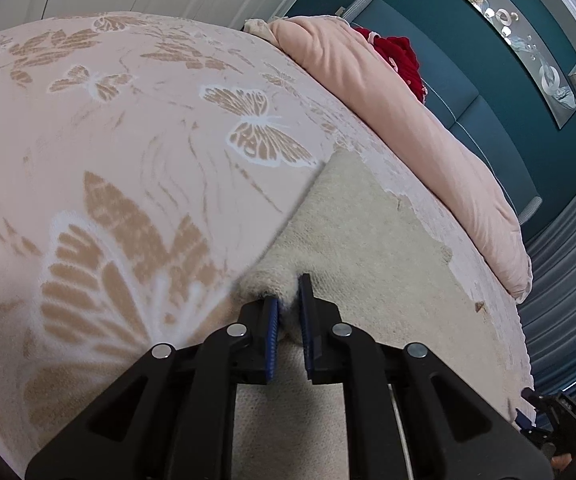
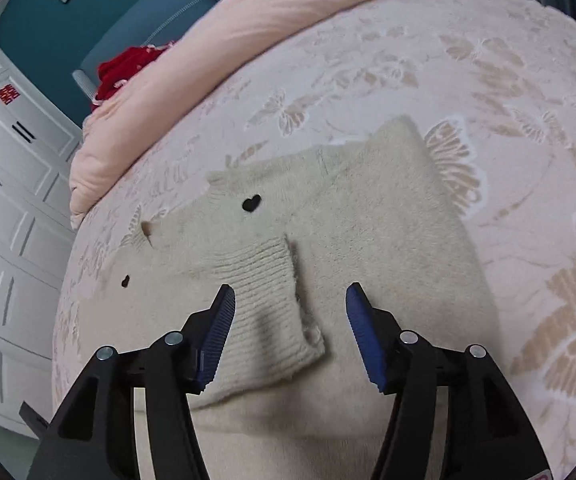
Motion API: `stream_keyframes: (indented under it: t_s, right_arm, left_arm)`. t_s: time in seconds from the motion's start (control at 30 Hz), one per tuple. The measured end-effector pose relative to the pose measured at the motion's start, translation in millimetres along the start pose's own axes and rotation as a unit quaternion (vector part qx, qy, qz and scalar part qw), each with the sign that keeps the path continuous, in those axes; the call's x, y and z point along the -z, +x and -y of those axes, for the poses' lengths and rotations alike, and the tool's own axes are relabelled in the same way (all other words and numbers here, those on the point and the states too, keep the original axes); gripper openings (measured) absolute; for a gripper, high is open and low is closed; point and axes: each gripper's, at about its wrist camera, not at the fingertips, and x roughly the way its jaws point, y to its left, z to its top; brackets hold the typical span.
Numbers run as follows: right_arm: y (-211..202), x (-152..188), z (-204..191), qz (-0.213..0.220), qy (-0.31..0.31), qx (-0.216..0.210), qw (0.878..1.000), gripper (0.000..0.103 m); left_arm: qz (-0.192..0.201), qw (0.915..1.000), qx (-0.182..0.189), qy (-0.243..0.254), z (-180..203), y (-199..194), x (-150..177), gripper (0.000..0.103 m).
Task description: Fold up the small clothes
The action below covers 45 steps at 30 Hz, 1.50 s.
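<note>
A small cream knit sweater (image 2: 368, 220) with small black hearts lies on the pink butterfly bedspread (image 2: 488, 60). A ribbed sleeve cuff (image 2: 272, 300) is folded across its front. My right gripper (image 2: 290, 300) is open, hovering over the cuff with one finger on each side. In the left wrist view the sweater (image 1: 360, 240) stretches away to the right. My left gripper (image 1: 288, 292) is shut on a bunched edge of it, lifted slightly off the bedspread (image 1: 128, 140).
A rolled pink duvet (image 1: 408, 120) lies along the head of the bed, with a red garment (image 1: 400, 60) behind it by the teal headboard. White cabinets (image 2: 8, 200) stand beside the bed. The right gripper shows in the left view's lower right corner (image 1: 560, 416).
</note>
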Motion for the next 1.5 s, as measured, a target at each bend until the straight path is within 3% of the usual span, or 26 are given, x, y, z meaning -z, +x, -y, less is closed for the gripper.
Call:
stream_keyframes:
  t_s: [0.03, 0.07, 0.1, 0.13, 0.23, 0.3, 0.37, 0.43, 0.5, 0.53, 0.6, 0.67, 0.77, 0.87, 1.03, 1.2, 1.23, 1.3, 1.33, 1.4, 1.5]
  right_arm:
    - [11, -4, -1, -0.008, -0.002, 0.006, 1.000, 0.057]
    - [19, -5, -7, -0.013, -0.015, 0.015, 1.000, 0.043]
    - [22, -7, -15, -0.014, -0.034, 0.024, 0.999, 0.006]
    - [21, -8, -23, -0.015, -0.049, 0.014, 0.999, 0.007]
    - [-17, -7, -34, 0.055, -0.064, -0.037, 0.996, 0.005]
    - [-14, -5, -22, 0.063, -0.065, -0.005, 0.996, 0.005]
    - [28, -1, 1, -0.016, -0.058, 0.054, 0.997, 0.001]
    - [17, -1, 3, 0.005, -0.053, 0.046, 0.998, 0.001]
    - [-12, -5, -2, 0.045, -0.015, 0.055, 0.997, 0.016]
    - [-27, -4, -9, 0.069, -0.012, 0.049, 0.996, 0.016]
    - [-42, 1, -44, 0.085, -0.050, 0.014, 0.995, 0.015]
    - [-30, 16, -103, 0.040, -0.126, -0.037, 0.991, 0.012]
    - [20, 58, -206, -0.057, -0.257, -0.096, 0.960, 0.006]
    - [86, 96, -286, -0.127, -0.341, -0.091, 0.927, 0.005]
    - [172, 116, -364, -0.143, -0.393, -0.033, 0.908, 0.000]
    - [205, 99, -389, -0.123, -0.367, -0.008, 0.922, 0.000]
    - [200, 96, -387, -0.122, -0.353, -0.015, 0.928, 0.000]
    - [173, 92, -373, -0.111, -0.319, -0.067, 0.939, 0.001]
    - [151, 90, -358, -0.098, -0.305, -0.100, 0.942, 0.002]
    - [104, 88, -312, -0.065, -0.279, -0.118, 0.951, 0.002]
    - [43, 77, -209, -0.019, -0.218, -0.082, 0.972, 0.002]
  left_arm:
    - [0.000, 1.0000, 0.002, -0.001, -1, 0, 0, 0.010]
    - [0.001, 1.0000, 0.003, -0.002, -1, 1, 0, 0.010]
    - [0.001, 1.0000, 0.002, -0.001, -1, 1, 1, 0.010]
    - [0.003, 1.0000, 0.001, 0.001, -1, 1, 1, 0.010]
    - [0.006, 1.0000, 0.001, 0.004, 0, 1, 3, 0.010]
    - [0.008, 1.0000, 0.002, 0.006, -1, 2, 4, 0.011]
    - [0.008, 0.9999, 0.002, 0.005, -1, 2, 4, 0.010]
    - [0.008, 0.9999, 0.004, 0.004, -1, 1, 3, 0.011]
    - [0.009, 0.9999, 0.005, 0.003, -2, 1, 4, 0.011]
    - [0.010, 0.9999, 0.006, 0.003, -2, 1, 4, 0.011]
    - [0.013, 0.9999, 0.011, 0.000, -3, 1, 5, 0.011]
    - [0.014, 0.9998, 0.016, -0.004, -5, 1, 5, 0.011]
    - [0.014, 0.9997, 0.020, -0.007, -6, 0, 5, 0.011]
    - [0.015, 0.9995, 0.024, -0.010, -7, 0, 5, 0.011]
    - [0.018, 0.9994, 0.027, -0.010, -8, 0, 7, 0.011]
    - [0.022, 0.9993, 0.030, -0.007, -8, 1, 9, 0.010]
    - [0.022, 0.9992, 0.031, -0.008, -8, 1, 9, 0.011]
    - [0.023, 0.9992, 0.031, -0.007, -8, 1, 10, 0.011]
    - [0.023, 0.9992, 0.031, -0.007, -7, 0, 10, 0.010]
    - [0.023, 0.9992, 0.031, -0.007, -7, 0, 10, 0.010]
    - [0.023, 0.9993, 0.029, -0.006, -7, 1, 10, 0.010]
